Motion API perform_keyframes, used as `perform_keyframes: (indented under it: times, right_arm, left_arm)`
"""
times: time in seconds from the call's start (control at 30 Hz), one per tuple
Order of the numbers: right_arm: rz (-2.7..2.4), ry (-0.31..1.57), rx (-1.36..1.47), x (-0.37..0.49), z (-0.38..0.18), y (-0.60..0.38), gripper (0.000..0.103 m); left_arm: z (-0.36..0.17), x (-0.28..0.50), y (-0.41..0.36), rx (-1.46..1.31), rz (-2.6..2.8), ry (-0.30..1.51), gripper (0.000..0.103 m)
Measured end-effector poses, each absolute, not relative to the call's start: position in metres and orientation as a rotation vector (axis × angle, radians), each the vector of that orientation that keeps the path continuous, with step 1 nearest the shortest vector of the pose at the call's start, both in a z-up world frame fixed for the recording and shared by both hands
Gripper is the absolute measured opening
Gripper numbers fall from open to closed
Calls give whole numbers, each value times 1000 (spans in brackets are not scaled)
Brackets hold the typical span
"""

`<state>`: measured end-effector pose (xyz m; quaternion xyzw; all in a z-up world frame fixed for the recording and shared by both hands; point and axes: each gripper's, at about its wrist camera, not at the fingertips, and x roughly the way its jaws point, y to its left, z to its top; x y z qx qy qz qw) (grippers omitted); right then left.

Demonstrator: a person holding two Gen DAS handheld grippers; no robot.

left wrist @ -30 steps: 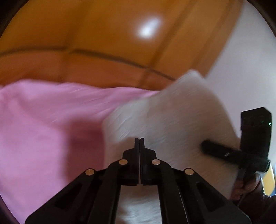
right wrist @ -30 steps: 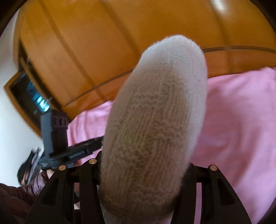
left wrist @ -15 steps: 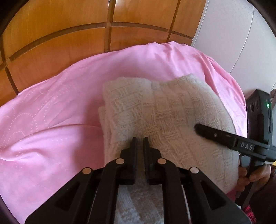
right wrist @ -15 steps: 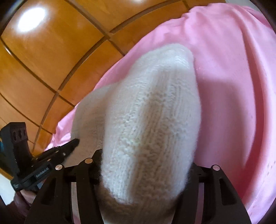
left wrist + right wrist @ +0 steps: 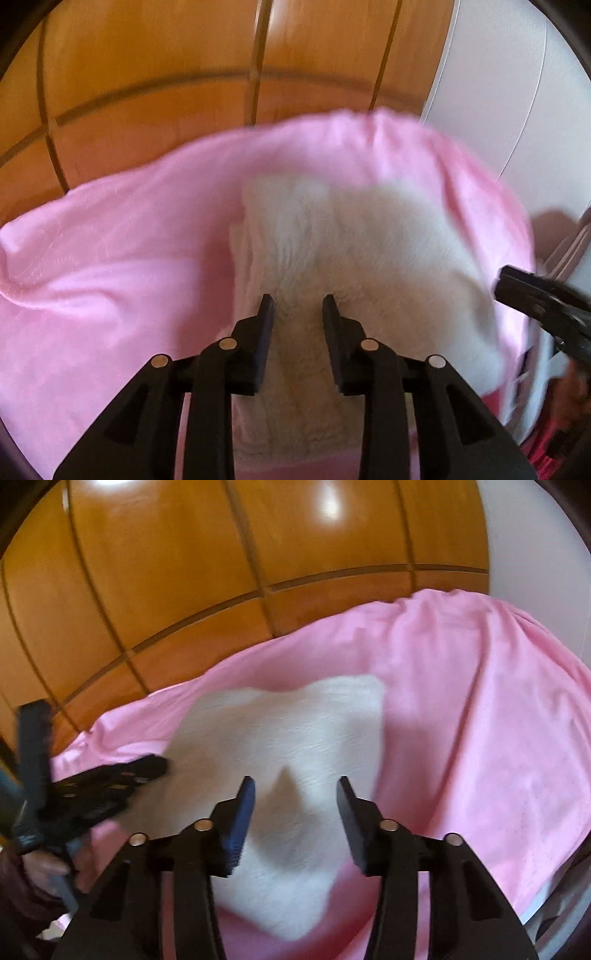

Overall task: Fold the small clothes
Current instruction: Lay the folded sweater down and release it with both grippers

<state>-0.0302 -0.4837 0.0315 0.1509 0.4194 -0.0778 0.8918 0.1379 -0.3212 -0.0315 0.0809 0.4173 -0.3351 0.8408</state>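
Note:
A white knitted garment (image 5: 362, 258) lies folded on a pink bed sheet (image 5: 110, 258); it also shows in the right wrist view (image 5: 295, 746). My left gripper (image 5: 298, 304) is open, with its fingers just above the garment's near edge. My right gripper (image 5: 295, 786) is open and empty above the garment. The right gripper appears at the right edge of the left wrist view (image 5: 535, 299), and the left gripper at the left of the right wrist view (image 5: 110, 779). Both views are blurred by motion.
A wooden panelled headboard (image 5: 221, 572) stands behind the bed. A white wall (image 5: 517, 74) is at the right. The pink sheet (image 5: 480, 701) spreads to the right of the garment, and the bed's edge (image 5: 546, 893) is at the lower right.
Both grippers lowered the white garment onto the pink sheet and let it go. Both sets of fingers opened and the grippers pulled back a little.

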Motion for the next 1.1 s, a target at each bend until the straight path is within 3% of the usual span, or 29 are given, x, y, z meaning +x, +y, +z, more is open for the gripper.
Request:
perform_keyframes:
  times: [0.13,0.33,0.37,0.43,0.5,0.87,1.1]
  right_arm:
    - [-167,1010,174,-24,-26,-436,40]
    - [-225,967,100,-31,-23,-426,40]
    - [-231,965,84,-33,-20,-424,40]
    - [-245,962,87,-34,-18,-423,44]
    - [-258,958,106,-36,-17,-422,59]
    - [-344,923,167,-45,3,-412,76]
    - [-399,877,129,-48,22,-401,76]
  left_arm:
    - [-43,137,-313,166,-677,879,28]
    - [-35,130,-302,125,-658,869,30]
    - [-33,128,-300,118,-655,865,33]
    - [-28,123,-295,110,-643,849,56]
    - [-22,118,-289,95,-616,822,69]
    - [9,98,-253,60,-536,738,77]
    - [20,87,-236,47,-500,711,80]
